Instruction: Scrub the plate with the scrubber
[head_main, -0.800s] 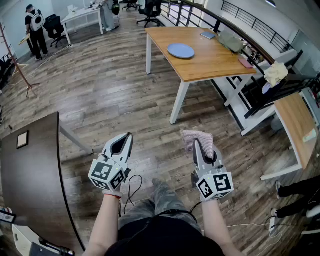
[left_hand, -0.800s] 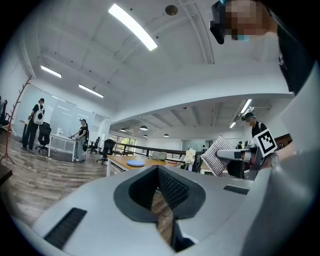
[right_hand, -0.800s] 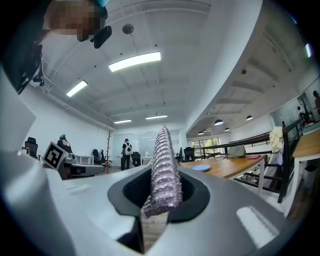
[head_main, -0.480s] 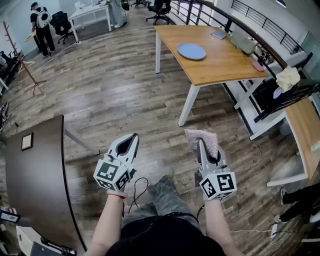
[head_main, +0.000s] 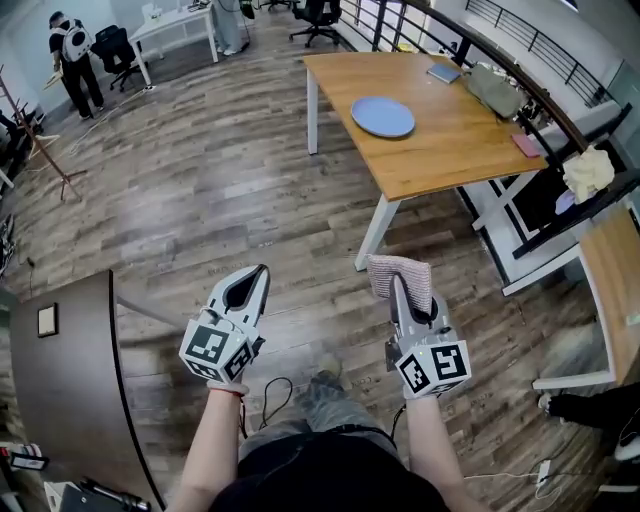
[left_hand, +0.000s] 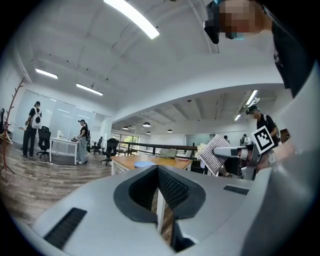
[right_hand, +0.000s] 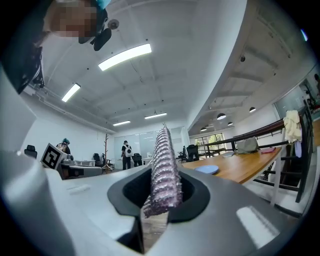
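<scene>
A person on a wood-plank floor (head_main: 200, 200) holds 2 grippers out in front of the body, well short of the work. The right gripper (head_main: 398, 296) is clamped on the scrubber (head_main: 400, 274), a flat rectangular pad. It stands upright on its edge between the jaws with most of it above them, probably so a broad face is free to press on a dish. The right gripper view shows its surface as ribbed and coarse, with a pinkish-grey sparkle. The left gripper (head_main: 252, 279) carries nothing, its 2 grey jaws drawn together at the tips, so it looks spare for now, perhaps to steady the dish later.

The plate (head_main: 383, 116), round, shallow and pale blue with a smooth matte look, lies flat on a light wooden table (head_main: 450, 150) with white legs, well apart from both grippers across open floor. Nothing touches it. A grey bag (head_main: 495, 90) lies further along the same tabletop. Scrubbing has not begun. As judged from here, the person must first close the gap to the table.
</scene>
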